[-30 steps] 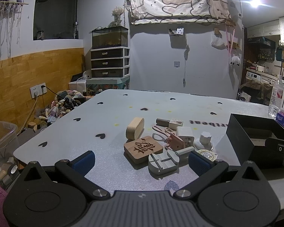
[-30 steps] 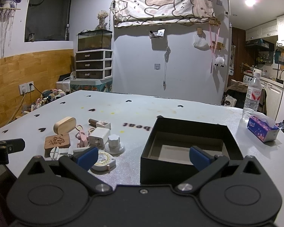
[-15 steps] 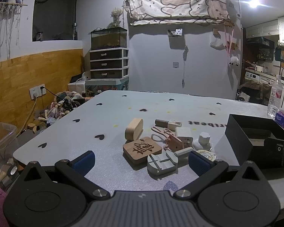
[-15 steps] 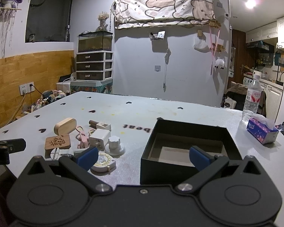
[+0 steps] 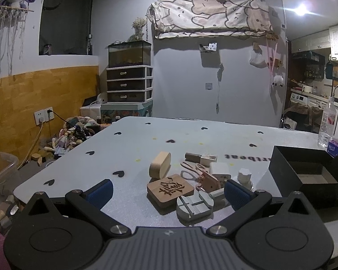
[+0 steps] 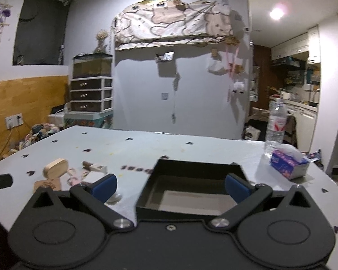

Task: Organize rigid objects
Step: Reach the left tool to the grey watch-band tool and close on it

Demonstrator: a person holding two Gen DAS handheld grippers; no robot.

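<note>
A cluster of small rigid items lies on the grey table: an oval wooden box (image 5: 160, 167), a carved wooden tile (image 5: 170, 188), a grey slotted tool (image 5: 195, 205), a white charger (image 5: 220, 171), pink scissors (image 5: 191, 172) and a white knob (image 5: 244, 176). My left gripper (image 5: 167, 193) hovers open just before this cluster. An open black box (image 6: 192, 186) stands to the right, and my right gripper (image 6: 170, 185) is open over its near wall, nothing between the fingers. The black box (image 5: 308, 175) shows at the right of the left wrist view.
A tissue pack (image 6: 288, 164) and a water bottle (image 6: 276, 123) stand at the table's far right. The table's left edge (image 5: 56, 171) drops to a floor with toys and a clear bin (image 5: 1, 171). Drawers (image 5: 128, 83) stand against the back wall.
My right gripper has pushed forward and tilted, so the black box now sits lower and closer; that view is blurred. The left gripper has barely shifted.
</note>
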